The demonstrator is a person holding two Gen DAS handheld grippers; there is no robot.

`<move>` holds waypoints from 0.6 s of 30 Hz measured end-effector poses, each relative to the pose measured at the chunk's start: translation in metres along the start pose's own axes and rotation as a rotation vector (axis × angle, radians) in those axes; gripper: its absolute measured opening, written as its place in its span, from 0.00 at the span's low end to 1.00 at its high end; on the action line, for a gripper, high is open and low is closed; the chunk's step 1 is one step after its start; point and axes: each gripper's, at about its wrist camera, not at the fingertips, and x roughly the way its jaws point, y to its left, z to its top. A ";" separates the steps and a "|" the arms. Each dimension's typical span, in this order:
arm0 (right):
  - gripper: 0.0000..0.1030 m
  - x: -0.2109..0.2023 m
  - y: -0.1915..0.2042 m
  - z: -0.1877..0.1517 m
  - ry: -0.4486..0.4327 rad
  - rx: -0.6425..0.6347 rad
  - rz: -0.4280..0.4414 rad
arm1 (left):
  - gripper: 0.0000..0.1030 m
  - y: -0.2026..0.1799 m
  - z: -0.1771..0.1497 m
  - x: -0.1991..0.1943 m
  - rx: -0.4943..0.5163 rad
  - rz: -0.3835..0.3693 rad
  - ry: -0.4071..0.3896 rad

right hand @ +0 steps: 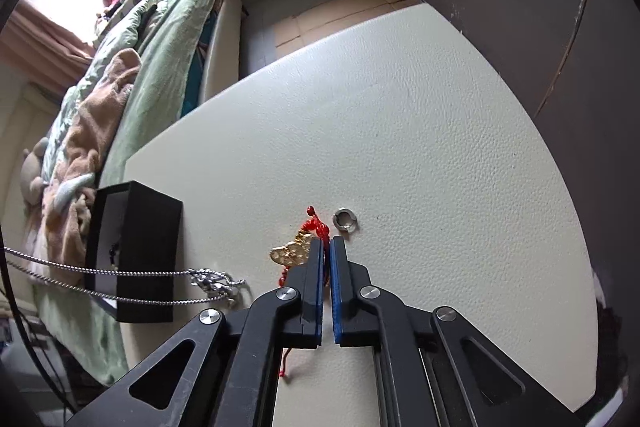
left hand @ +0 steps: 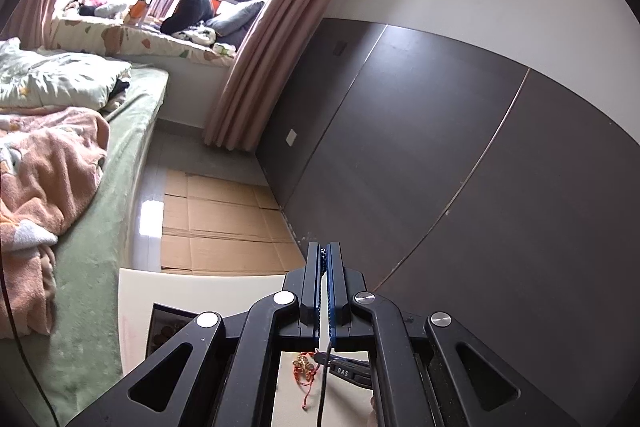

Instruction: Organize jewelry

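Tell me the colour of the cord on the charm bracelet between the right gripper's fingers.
Red cord, with a gold charm; clearest in the right wrist view.

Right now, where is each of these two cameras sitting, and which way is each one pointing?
Left wrist view: sits on the left gripper, shut, facing almost level across the bedroom at the dark grey wall panels, green bed and window.
Right wrist view: sits on the right gripper, angled steeply down at the white textured tabletop; its jaws are shut on the red-corded gold charm bracelet.
Shared: that bracelet, the tabletop, the open black jewelry box and the bed.
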 end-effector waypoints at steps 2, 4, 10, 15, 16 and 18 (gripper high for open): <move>0.04 -0.013 0.003 0.002 -0.035 0.000 0.044 | 0.02 -0.003 0.002 -0.003 0.004 0.000 -0.004; 0.04 -0.024 0.008 0.005 -0.064 0.002 0.093 | 0.02 -0.007 0.004 -0.005 0.015 0.000 -0.007; 0.04 -0.045 0.028 0.008 -0.119 -0.025 0.206 | 0.02 -0.026 0.020 -0.014 0.064 0.022 -0.029; 0.04 -0.048 0.038 0.010 -0.131 -0.031 0.253 | 0.02 -0.043 0.039 -0.024 0.112 0.044 -0.057; 0.04 -0.049 0.038 0.010 -0.134 -0.029 0.258 | 0.02 -0.047 0.043 -0.026 0.122 0.049 -0.065; 0.04 -0.050 0.038 0.010 -0.137 -0.026 0.267 | 0.02 -0.053 0.051 -0.032 0.141 0.059 -0.081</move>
